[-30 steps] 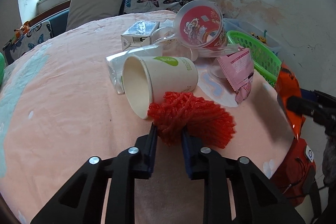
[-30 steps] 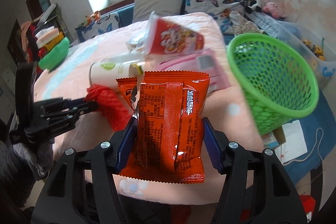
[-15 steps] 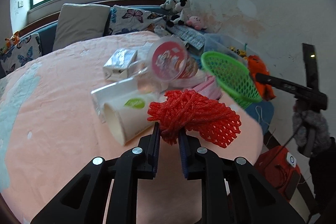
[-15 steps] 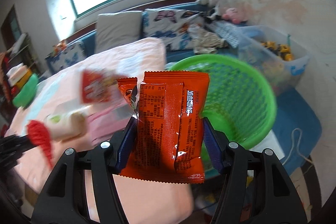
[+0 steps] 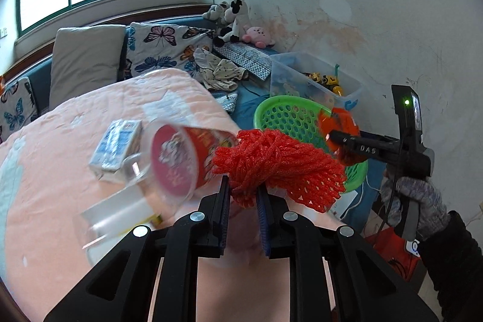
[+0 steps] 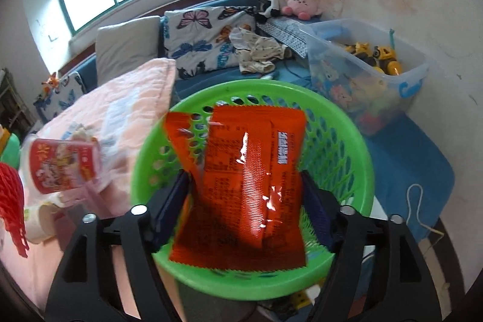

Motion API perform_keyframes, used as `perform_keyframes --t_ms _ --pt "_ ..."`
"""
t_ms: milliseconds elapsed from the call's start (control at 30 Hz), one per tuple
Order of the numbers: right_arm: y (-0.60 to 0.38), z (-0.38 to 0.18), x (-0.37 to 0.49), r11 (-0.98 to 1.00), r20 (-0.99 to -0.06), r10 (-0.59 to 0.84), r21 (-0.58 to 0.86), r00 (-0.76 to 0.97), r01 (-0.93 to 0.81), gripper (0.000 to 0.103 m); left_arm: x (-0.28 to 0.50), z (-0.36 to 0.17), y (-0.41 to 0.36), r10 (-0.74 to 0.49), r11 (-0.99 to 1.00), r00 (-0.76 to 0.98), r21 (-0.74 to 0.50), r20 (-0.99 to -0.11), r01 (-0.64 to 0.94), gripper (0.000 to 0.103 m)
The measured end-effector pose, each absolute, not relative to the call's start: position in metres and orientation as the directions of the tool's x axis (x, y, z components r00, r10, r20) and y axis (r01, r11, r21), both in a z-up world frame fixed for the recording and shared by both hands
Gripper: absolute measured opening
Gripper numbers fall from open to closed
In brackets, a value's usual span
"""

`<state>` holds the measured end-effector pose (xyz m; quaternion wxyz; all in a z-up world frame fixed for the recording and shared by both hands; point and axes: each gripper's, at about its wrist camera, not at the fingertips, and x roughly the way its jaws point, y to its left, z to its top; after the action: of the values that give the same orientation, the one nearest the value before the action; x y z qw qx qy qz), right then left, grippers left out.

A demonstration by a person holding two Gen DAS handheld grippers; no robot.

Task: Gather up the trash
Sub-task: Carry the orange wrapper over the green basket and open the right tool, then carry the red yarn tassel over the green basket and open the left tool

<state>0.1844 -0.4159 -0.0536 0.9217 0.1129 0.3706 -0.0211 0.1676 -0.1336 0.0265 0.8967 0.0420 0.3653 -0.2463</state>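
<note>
As it hangs upright, orange packet (image 6: 250, 183) overlies basket (image 6: 359, 153).

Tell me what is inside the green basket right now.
Only the orange snack packet shows over the green basket, between the right claw's just-opened jaws. The packet covers the basket's bottom, so anything below is unseen.

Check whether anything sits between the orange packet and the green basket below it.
Nothing visible does. The packet hangs between the right tongs, whose jaws have just been opening and stand clear of it, right above the basket mouth.
</note>
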Motion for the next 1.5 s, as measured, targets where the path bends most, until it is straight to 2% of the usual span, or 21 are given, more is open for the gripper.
perform_keyframes --t_ms 133,600,733,800,867,900,1100,1167,1300,1367,1500 --pt "-0.421 -0.056 0.183 0.974 -0.685 0.023 0.180 0.728 0.138 0.083 0.186 0.025 -0.159 -0.415 0.865 0.592 -0.099 -0.691 0.492 0.017" --pt "-0.445 -0.051 0.138 0.964 -0.660 -0.019 0.187 0.751 0.189 0.085 0.225 -0.020 -0.236 -0.400 0.841 0.493 -0.097 -0.773 0.532 0.017" --pt "-0.450 -0.051 0.126 0.959 -0.655 -0.020 0.201 0.756 0.200 0.085 0.228 -0.030 -0.247 -0.390 0.840 0.476 -0.092 -0.788 0.535 0.021" --pt "-0.451 -0.051 0.123 0.958 -0.654 -0.021 0.204 0.757 0.203 0.085 0.228 -0.033 -0.250 -0.396 0.836 0.468 -0.100 -0.790 0.540 0.025" --pt "-0.451 -0.050 0.121 0.958 -0.652 -0.026 0.199 0.758 0.205 0.085 0.227 -0.033 -0.251 -0.401 0.835 0.469 -0.103 -0.786 0.541 0.043" --pt "-0.452 -0.050 0.120 0.958 -0.652 -0.029 0.198 0.758 0.207 0.085 0.225 -0.032 -0.251 -0.404 0.835 0.480 -0.099 -0.779 0.541 0.046" --pt "-0.451 -0.047 0.117 0.958 -0.646 -0.027 0.202 0.763 0.204 0.085 0.218 -0.023 -0.247 -0.425 0.826 0.483 -0.110 -0.766 0.553 0.048" --pt "-0.450 -0.045 0.117 0.959 -0.644 -0.027 0.198 0.765 0.201 0.085 0.218 -0.019 -0.246 -0.433 0.825 0.488 -0.116 -0.758 0.553 0.055" --pt "-0.447 -0.040 0.115 0.959 -0.636 -0.031 0.198 0.771 0.203 0.085 0.218 -0.016 -0.249 -0.438 0.824 0.492 -0.118 -0.753 0.554 0.057" --pt "-0.447 -0.039 0.113 0.960 -0.636 -0.041 0.189 0.770 0.207 0.085 0.219 -0.018 -0.248 -0.434 0.828 0.496 -0.115 -0.752 0.549 0.068" --pt "-0.448 -0.038 0.111 0.958 -0.638 -0.049 0.186 0.768 0.216 0.085 0.225 -0.028 -0.250 -0.419 0.838 0.485 -0.121 -0.768 0.532 0.069"
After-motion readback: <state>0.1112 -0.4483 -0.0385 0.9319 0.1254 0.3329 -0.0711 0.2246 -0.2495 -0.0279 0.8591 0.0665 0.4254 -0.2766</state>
